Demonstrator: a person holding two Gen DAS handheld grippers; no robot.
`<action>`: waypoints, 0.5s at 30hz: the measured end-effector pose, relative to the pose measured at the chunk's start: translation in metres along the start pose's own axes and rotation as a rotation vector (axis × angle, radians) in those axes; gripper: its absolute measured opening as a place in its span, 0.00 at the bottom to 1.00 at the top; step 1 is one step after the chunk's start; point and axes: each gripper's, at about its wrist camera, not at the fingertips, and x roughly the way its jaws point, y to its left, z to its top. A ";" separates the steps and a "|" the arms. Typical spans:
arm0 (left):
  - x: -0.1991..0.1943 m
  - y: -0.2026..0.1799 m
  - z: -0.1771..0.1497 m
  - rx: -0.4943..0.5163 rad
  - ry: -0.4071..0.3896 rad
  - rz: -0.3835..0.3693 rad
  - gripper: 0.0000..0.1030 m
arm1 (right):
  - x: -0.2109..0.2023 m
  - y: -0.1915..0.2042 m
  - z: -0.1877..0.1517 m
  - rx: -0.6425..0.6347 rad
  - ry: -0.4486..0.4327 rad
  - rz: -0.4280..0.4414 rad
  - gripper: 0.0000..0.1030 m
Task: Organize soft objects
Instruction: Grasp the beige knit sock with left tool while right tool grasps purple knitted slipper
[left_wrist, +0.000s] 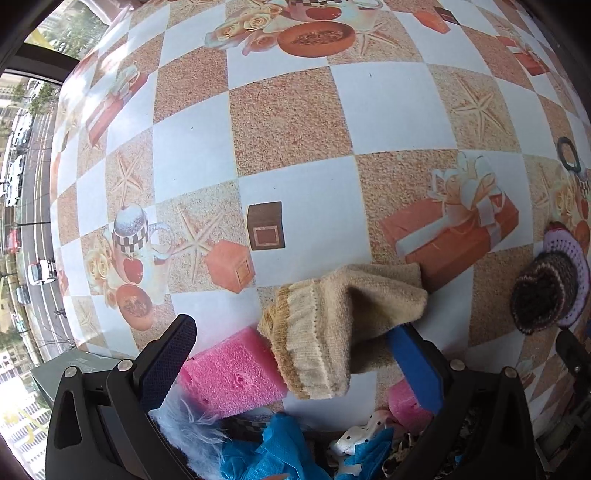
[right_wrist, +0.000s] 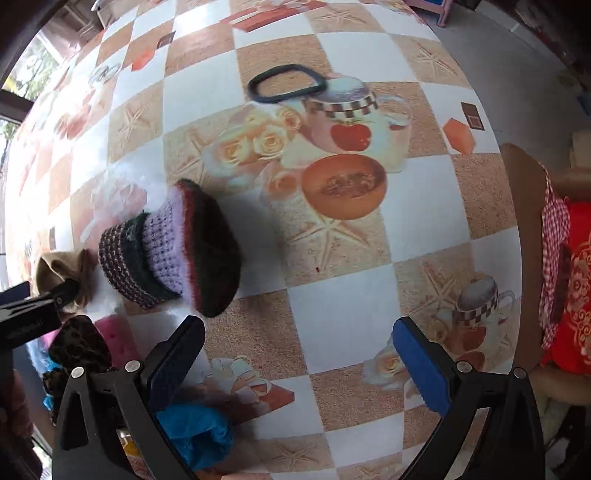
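Note:
A tan sock (left_wrist: 332, 325) lies between the fingers of my left gripper (left_wrist: 291, 328), which is open. The sock's toe end rests against the right blue pad (left_wrist: 413, 369), and its cuff overlaps a pink sponge (left_wrist: 232, 376). Below these lie a crumpled blue cloth (left_wrist: 266, 450), white fluff (left_wrist: 184, 421) and a white polka-dot piece (left_wrist: 354, 435). A striped knitted hat (right_wrist: 170, 251) sits on the table, just ahead-left of my right gripper (right_wrist: 299, 363), which is open and empty. The sock (right_wrist: 59, 269) shows at the left edge there.
A black hair band (right_wrist: 286, 83) lies farther back on the checked tablecloth (right_wrist: 332, 314). A dark patterned fabric (right_wrist: 77, 347) and blue cloth (right_wrist: 195, 432) lie near the left finger. A chair with a red cushion (right_wrist: 576, 295) stands past the table's right edge. A window shows left.

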 end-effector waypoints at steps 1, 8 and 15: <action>0.002 0.004 0.002 0.001 0.008 0.008 1.00 | -0.004 -0.003 0.001 0.000 -0.007 0.019 1.00; 0.002 0.016 0.015 -0.002 0.027 0.018 1.00 | -0.021 0.033 0.021 -0.129 -0.095 0.108 1.00; 0.001 0.020 0.007 0.000 0.023 0.004 1.00 | 0.022 0.070 0.038 -0.228 -0.015 0.000 1.00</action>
